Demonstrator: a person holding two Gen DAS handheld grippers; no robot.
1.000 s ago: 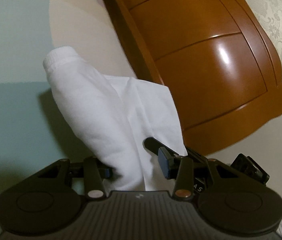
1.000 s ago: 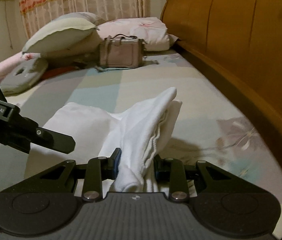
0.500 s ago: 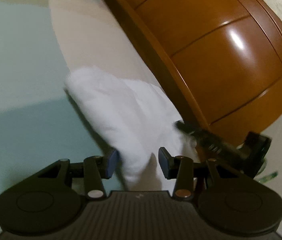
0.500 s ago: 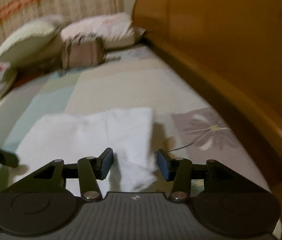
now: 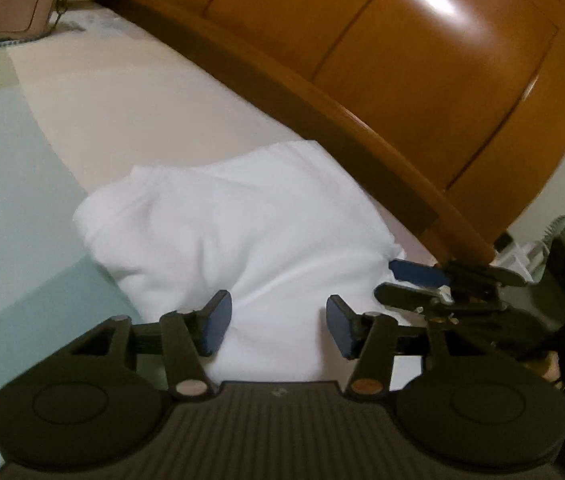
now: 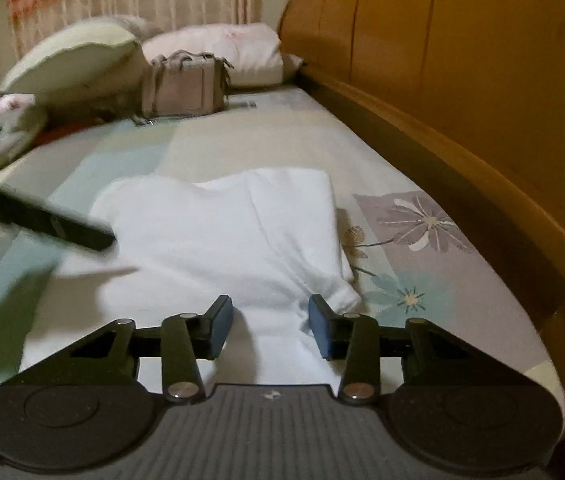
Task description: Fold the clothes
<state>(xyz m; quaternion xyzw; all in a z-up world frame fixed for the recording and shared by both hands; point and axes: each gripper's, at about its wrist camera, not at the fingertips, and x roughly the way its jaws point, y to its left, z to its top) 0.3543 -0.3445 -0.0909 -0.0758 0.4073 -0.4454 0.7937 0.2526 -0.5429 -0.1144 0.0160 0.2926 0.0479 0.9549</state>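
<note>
Flat on the pastel patchwork bedsheet [image 6: 210, 140] lies the folded white cotton garment [image 6: 218, 240], close beside the glossy orange-brown wooden headboard [image 5: 422, 72]. Over its near edge I hold my left gripper [image 5: 278, 322] and right gripper [image 6: 270, 326], both spread apart and empty. Farther off, a beige handbag [image 6: 184, 90] sits among pale pillows [image 6: 70, 64].

garment [image 6: 218, 232]: soft white cloth | headboard [image 5: 422, 60]: glossy wood | claws: matt plastic
</note>
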